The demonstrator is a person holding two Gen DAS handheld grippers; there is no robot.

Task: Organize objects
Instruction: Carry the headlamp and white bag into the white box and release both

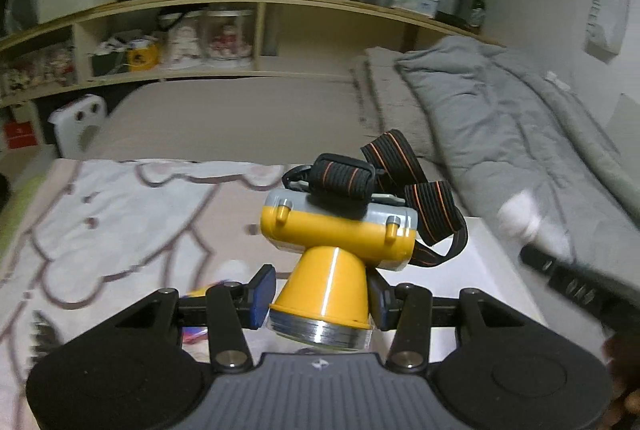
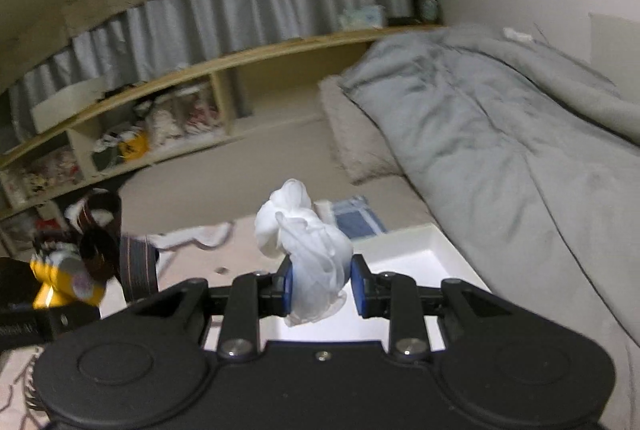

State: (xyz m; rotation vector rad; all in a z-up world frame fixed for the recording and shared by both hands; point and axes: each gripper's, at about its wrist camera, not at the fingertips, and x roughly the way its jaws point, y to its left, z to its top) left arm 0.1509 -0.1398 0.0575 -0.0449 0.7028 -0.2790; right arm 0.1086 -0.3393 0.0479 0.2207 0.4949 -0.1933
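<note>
A yellow and grey headlamp [image 1: 336, 242] with a black, orange-striped strap [image 1: 424, 190] hangs above the bed, my left gripper [image 1: 320, 294] shut on its yellow cone. In the right wrist view my right gripper [image 2: 320, 282] is shut on a crumpled white cloth [image 2: 308, 242], held over a white tray [image 2: 416, 250]. The same cloth [image 1: 520, 218] shows blurred at the right of the left wrist view, with the right gripper's black body below it. The headlamp [image 2: 64, 278] also appears at the left edge of the right wrist view.
A patterned pink-and-white sheet [image 1: 120, 222] covers the near bed. A grey duvet [image 2: 500, 134] lies heaped at the right. A wooden shelf [image 1: 256, 66] with jars and clutter runs along the back. A blue checked cloth [image 2: 356, 214] lies beyond the tray. A white chair [image 1: 78, 122] stands left.
</note>
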